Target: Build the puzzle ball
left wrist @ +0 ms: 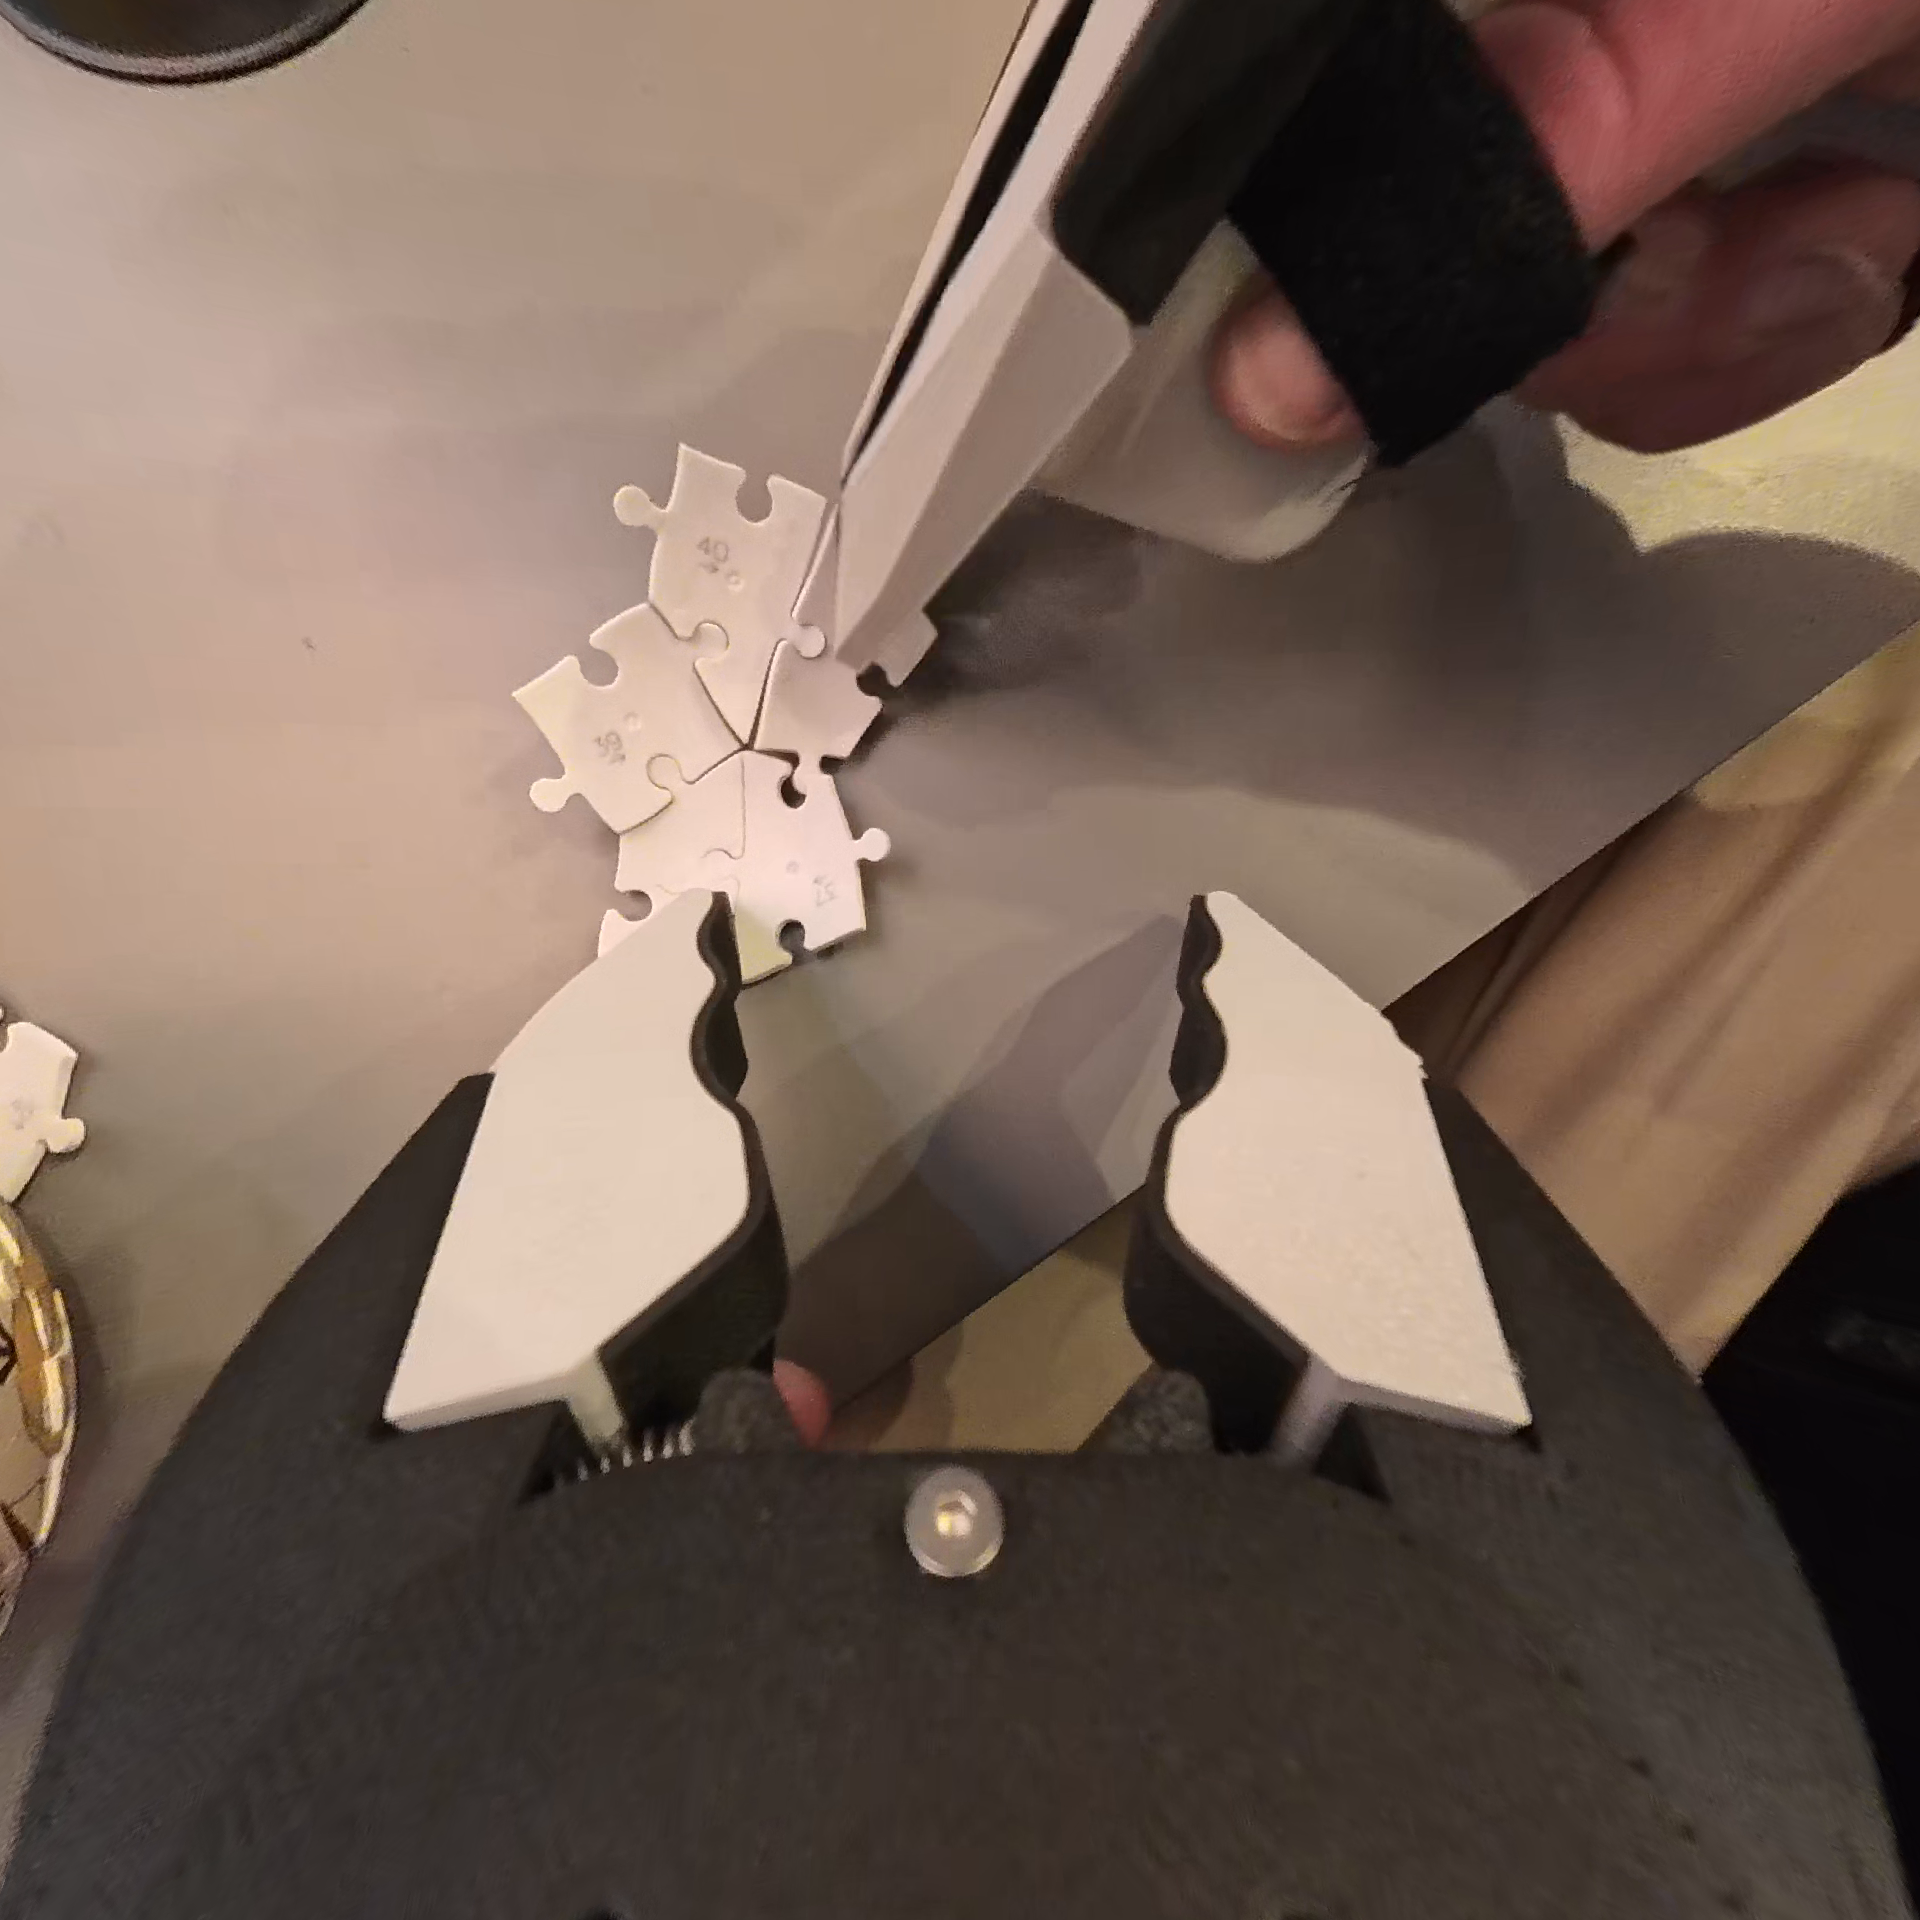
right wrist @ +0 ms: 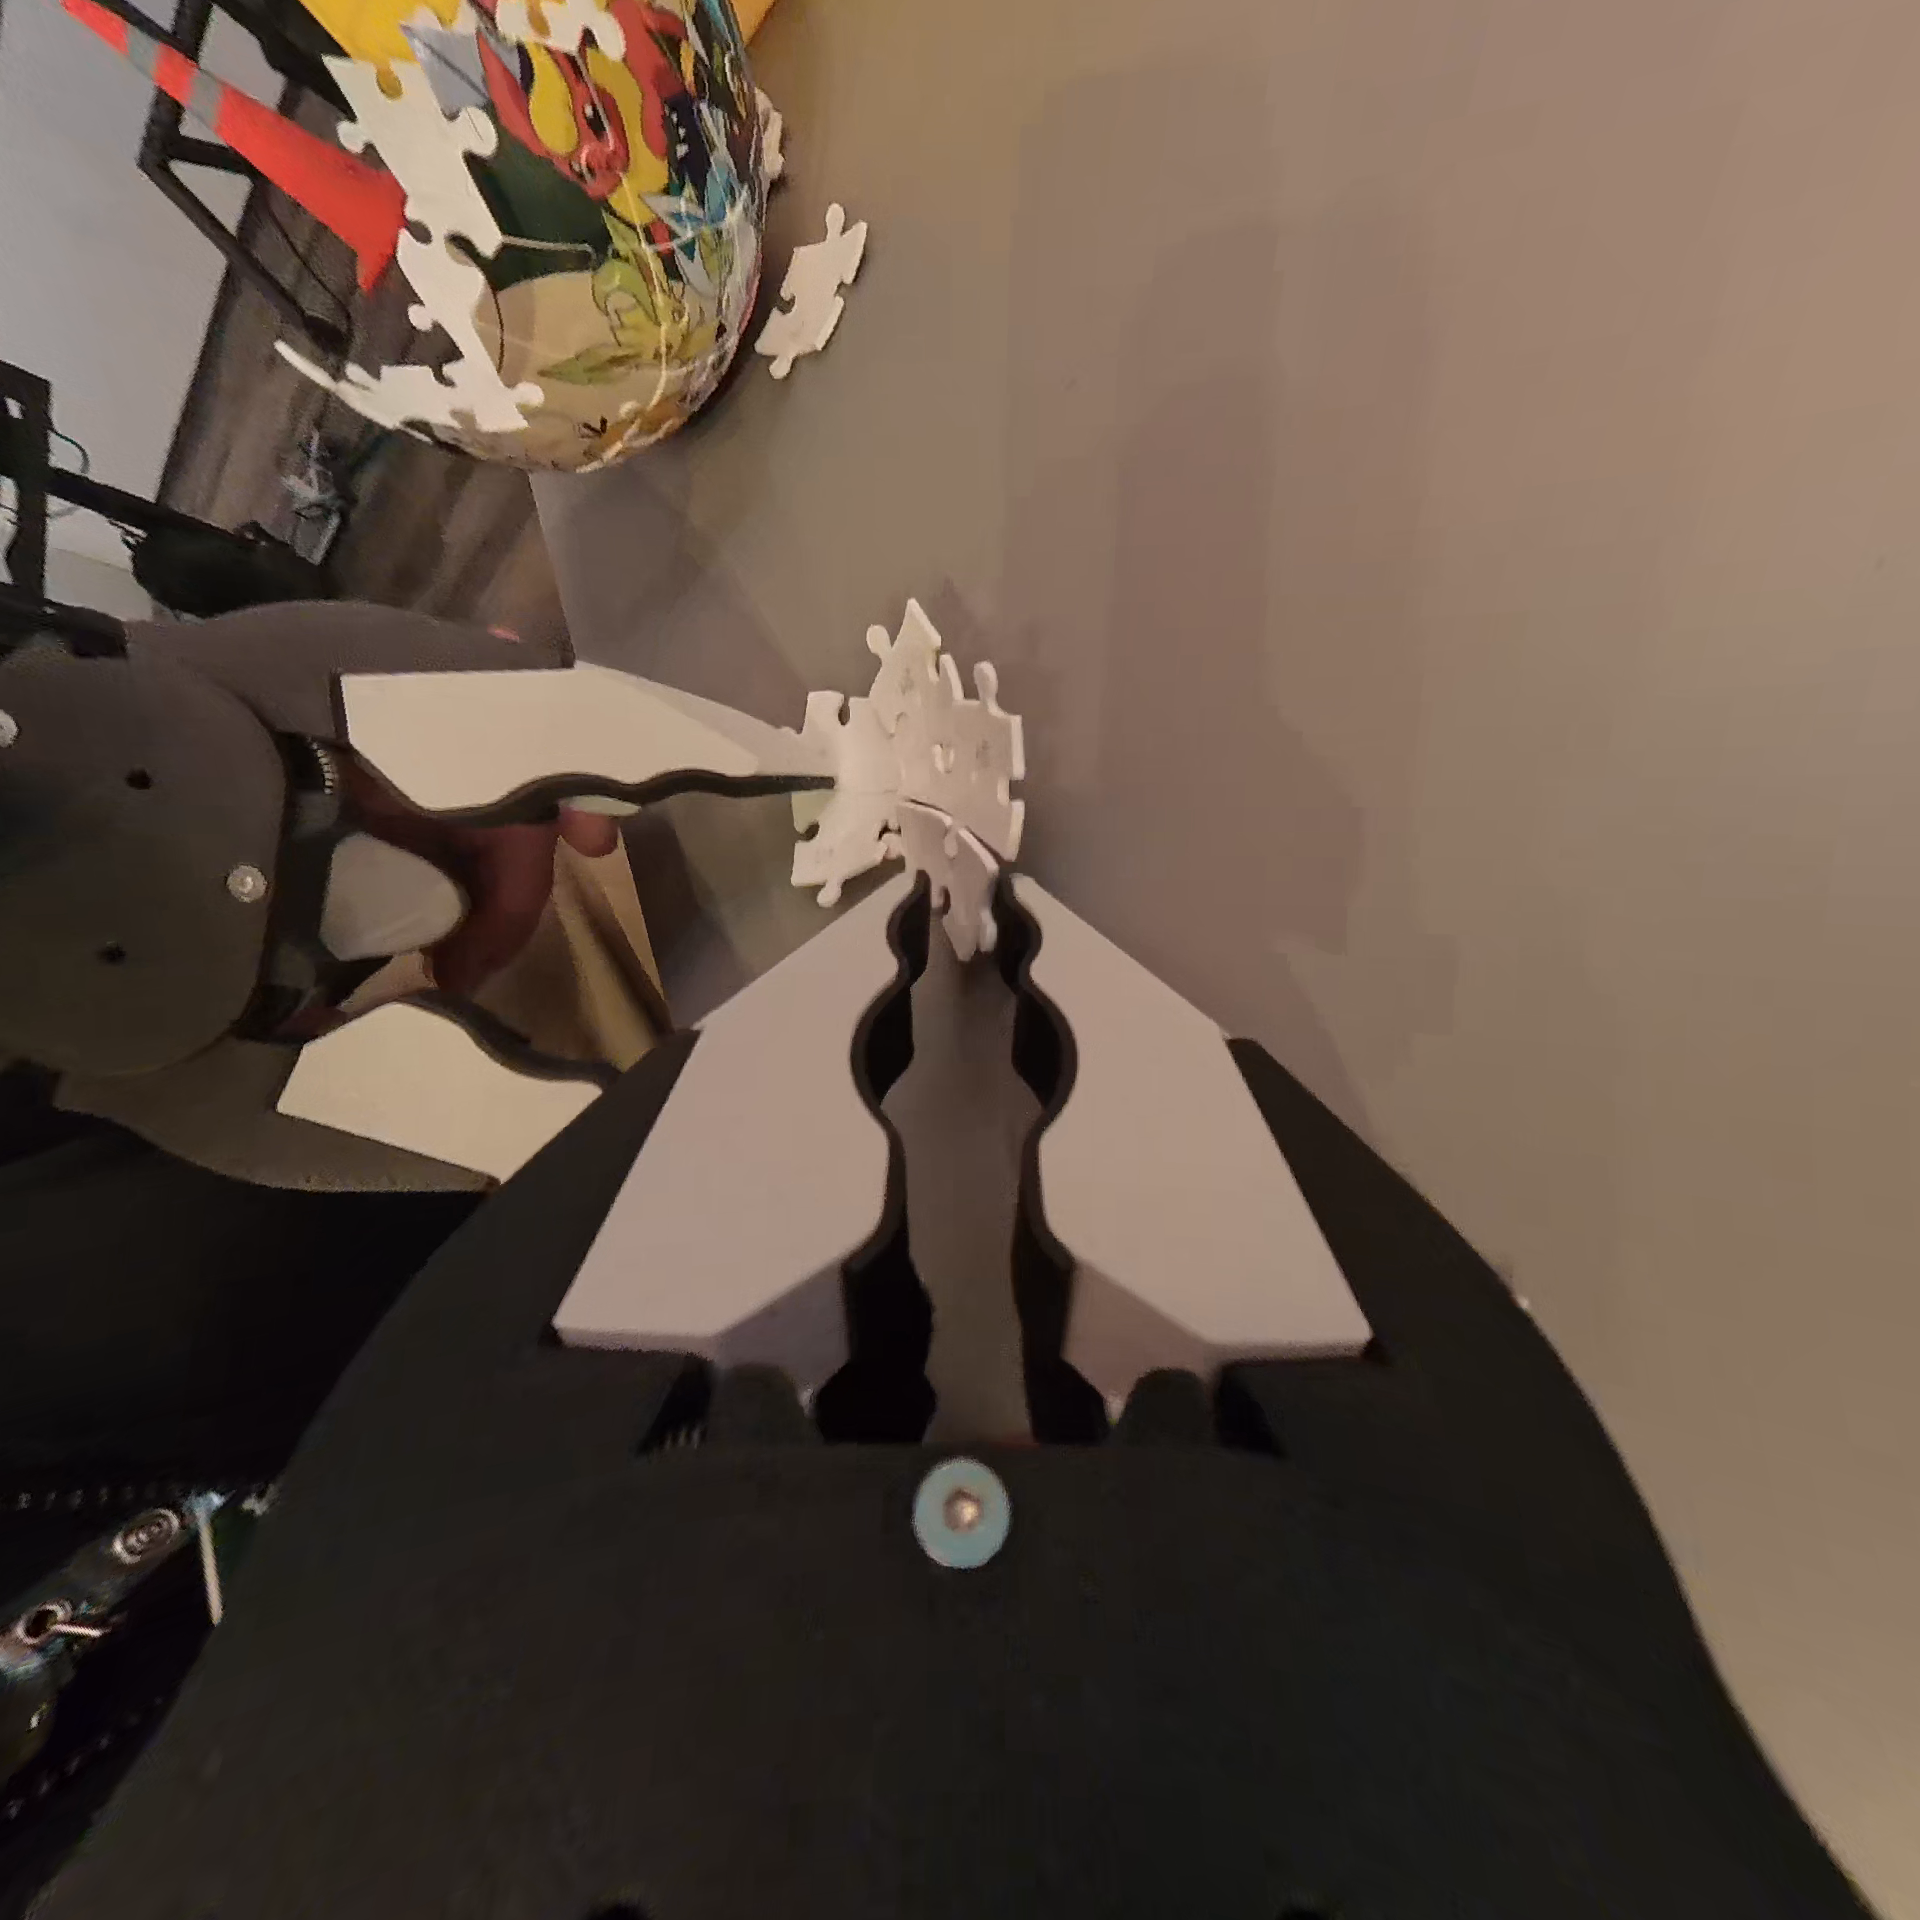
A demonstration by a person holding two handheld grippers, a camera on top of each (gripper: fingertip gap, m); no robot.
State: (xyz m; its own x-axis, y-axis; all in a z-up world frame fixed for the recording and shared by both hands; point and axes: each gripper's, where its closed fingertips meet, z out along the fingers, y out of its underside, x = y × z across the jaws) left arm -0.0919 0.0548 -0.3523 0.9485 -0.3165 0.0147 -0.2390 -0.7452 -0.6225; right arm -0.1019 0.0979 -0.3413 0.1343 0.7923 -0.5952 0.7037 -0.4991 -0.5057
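Note:
A cluster of several joined white puzzle pieces [left wrist: 727, 727] lies with its blank side up on the grey table [left wrist: 312, 416]. My right gripper [left wrist: 854, 639] comes in from the upper right and is shut on a piece at the cluster's edge [right wrist: 966, 920]. In its own view the right gripper [right wrist: 966, 885] pinches that piece between its tips. My left gripper [left wrist: 956, 920] is open, and its left fingertip [left wrist: 696, 925] touches the near edge of the cluster. It also shows in the right wrist view [right wrist: 722, 925]. The partly built colourful puzzle ball [right wrist: 623, 208] stands farther off.
One loose white piece [right wrist: 816, 291] lies beside the ball and also shows in the left wrist view [left wrist: 31, 1101]. The ball's edge [left wrist: 26, 1403] is at lower left. The table edge [left wrist: 1455, 966] runs diagonally close to my left gripper. A dark round object [left wrist: 187, 31] sits at top left. The dark round object [left wrist: 187, 31] is about equally far from each gripper, around 20 centimetres.

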